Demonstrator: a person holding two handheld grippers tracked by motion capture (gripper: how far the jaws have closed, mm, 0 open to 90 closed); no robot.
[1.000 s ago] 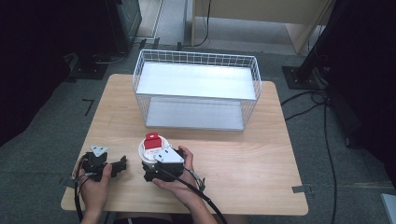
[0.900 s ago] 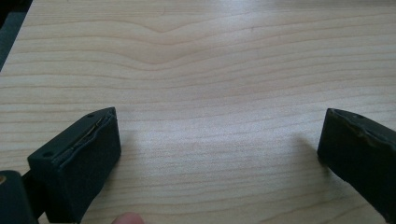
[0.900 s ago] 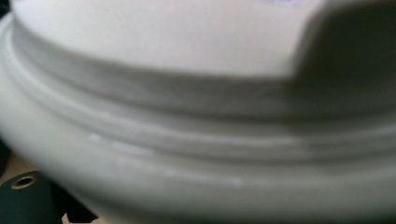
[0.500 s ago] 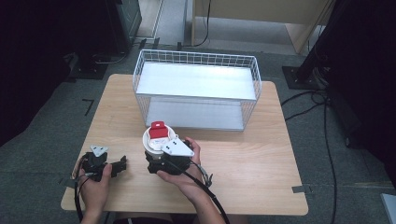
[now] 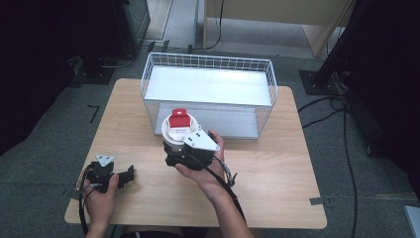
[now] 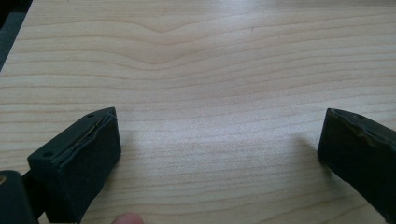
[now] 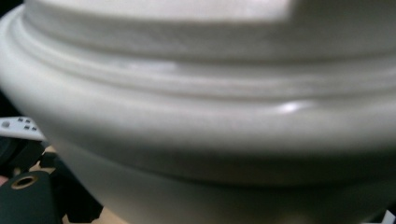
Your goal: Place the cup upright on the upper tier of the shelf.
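On the desk (image 5: 277,163), toward its far edge, sitting a white wire basket (image 5: 208,94), apparently with nothing in it. Just in front of the basket's near wall, hovering above the wood: a round white tub (image 5: 179,130) with a red flip lid, carried in the right tongs (image 5: 184,148). Looking rigid and hard-walled, likely light plastic, probably glossy and a little slippery judging by the sheen in the right gripper view (image 7: 196,116). Having a stepped ridge below the lid, so gripping best across the body just under that ridge, where a lip would be stopping any slide; squeezing gently, since thin plastic might be flexing. Avoiding the red lid, which may be popping open under pressure.

Resting near the desk's front left corner: the left tongs (image 5: 130,173), spread wide over bare wood (image 6: 210,93), pinching nothing.

Hard to make out: the right jaws themselves, tucked beneath the grey plate and the tub in the high view and crowded out by the tub's wall up close, so cannot tell for certain how they are closing, though the tub being off the desk suggests pinching it. Also hidden: the tub's base and contents, so weight remaining a guess.
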